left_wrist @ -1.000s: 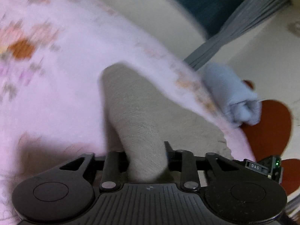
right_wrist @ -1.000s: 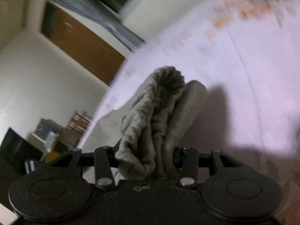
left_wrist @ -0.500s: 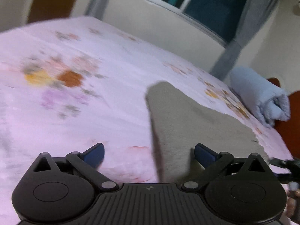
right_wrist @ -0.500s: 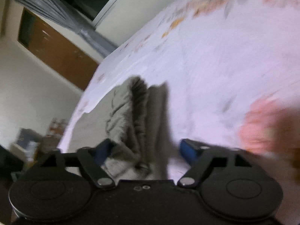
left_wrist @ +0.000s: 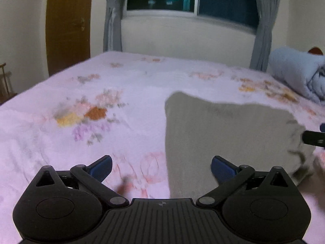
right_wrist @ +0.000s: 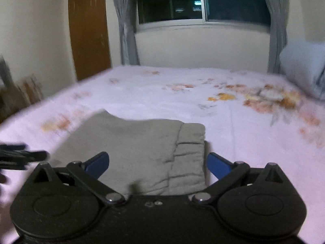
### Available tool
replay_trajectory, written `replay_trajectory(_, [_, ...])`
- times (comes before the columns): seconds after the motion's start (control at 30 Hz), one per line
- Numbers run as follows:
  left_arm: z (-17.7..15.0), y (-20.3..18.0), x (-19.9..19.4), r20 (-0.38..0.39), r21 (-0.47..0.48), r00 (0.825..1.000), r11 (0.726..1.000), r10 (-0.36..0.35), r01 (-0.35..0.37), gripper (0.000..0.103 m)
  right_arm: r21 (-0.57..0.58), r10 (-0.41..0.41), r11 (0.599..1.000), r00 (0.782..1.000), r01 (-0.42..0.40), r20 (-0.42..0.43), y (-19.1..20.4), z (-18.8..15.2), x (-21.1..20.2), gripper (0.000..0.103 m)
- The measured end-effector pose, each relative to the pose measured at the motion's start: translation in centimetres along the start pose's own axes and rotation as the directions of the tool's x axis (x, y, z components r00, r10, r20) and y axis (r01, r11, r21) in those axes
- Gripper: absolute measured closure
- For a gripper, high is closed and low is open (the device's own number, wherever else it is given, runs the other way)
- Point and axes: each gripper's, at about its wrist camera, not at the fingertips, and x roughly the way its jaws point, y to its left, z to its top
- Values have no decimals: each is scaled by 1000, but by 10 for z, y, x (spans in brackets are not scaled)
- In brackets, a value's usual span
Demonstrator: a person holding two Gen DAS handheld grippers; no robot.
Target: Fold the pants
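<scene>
The grey pants (left_wrist: 223, 134) lie folded flat on the pink floral bed sheet (left_wrist: 101, 93). In the right wrist view the pants (right_wrist: 138, 146) show their ribbed waistband on the right side. My left gripper (left_wrist: 161, 167) is open and empty, over the pants' left edge. My right gripper (right_wrist: 157, 165) is open and empty, just above the near edge of the pants by the waistband. The right gripper's tip shows at the right edge of the left wrist view (left_wrist: 313, 137). The left gripper shows blurred at the left edge of the right wrist view (right_wrist: 18, 155).
A rolled light-blue blanket (left_wrist: 298, 75) lies at the bed's far right; it also shows in the right wrist view (right_wrist: 302, 67). A dark window with grey curtains (left_wrist: 113, 16) is behind the bed. A brown door (left_wrist: 68, 22) stands at the left.
Both grippers were shut on the grey pants a second ago. They opened, let the pants drop flat on the bed, and pulled back and up.
</scene>
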Motion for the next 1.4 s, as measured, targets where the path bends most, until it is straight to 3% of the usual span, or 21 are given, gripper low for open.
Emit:
replay_trajectory(0.07, [-9, 1, 8, -41, 1, 999, 1000, 3, -3, 0, -72, -129, 990, 984, 121, -123, 6, -10, 23, 11])
replay_trajectory(0.1, [-12, 5, 8, -45, -15, 999, 1000, -19, 18, 0, -69, -140, 989, 974, 130, -176, -2, -20, 31, 11])
replay_trajectory(0.17, [-14, 15, 0, -38, -29, 999, 999, -20, 18, 0, 40, -78, 995, 981, 86, -180, -18, -31, 27, 11])
replay_trajectory(0.23, [-17, 26, -16, 9, -15, 1000, 1000, 10, -10, 0, 68, -68, 995, 990, 77, -127, -26, -34, 2, 10])
replay_trajectory(0.3, [-19, 40, -34, 26, -30, 999, 999, 38, -37, 0, 47, -114, 992, 991, 118, -76, -26, -36, -29, 6])
replay_trajectory(0.47, [-37, 59, -90, 45, -109, 999, 994, 8, -3, 0, 103, -30, 994, 999, 27, 31, -36, -54, -126, 6])
replay_trajectory(0.67, [-69, 31, -154, 108, 53, 993, 997, -57, 51, 0, 138, -28, 990, 995, 14, 96, -20, -77, -194, 6])
replay_trajectory(0.8, [-86, 21, -194, 150, 112, 985, 992, -81, 64, 0, 120, -94, 990, 982, 75, 161, -6, -100, -237, 6])
replay_trajectory(1.03, [-100, 20, -238, 209, 127, 975, 990, -79, 52, 0, 133, -112, 987, 972, 86, 205, 1, -115, -272, 6])
replay_trajectory(1.2, [-105, 16, -239, 200, 147, 977, 988, -70, 41, 0, 122, -87, 990, 983, 67, 160, 2, -121, -264, 6])
replay_trajectory(1.4, [-106, 23, -242, 223, 123, 970, 990, -95, 68, 0, 109, -61, 993, 977, 40, 203, 10, -123, -270, 6])
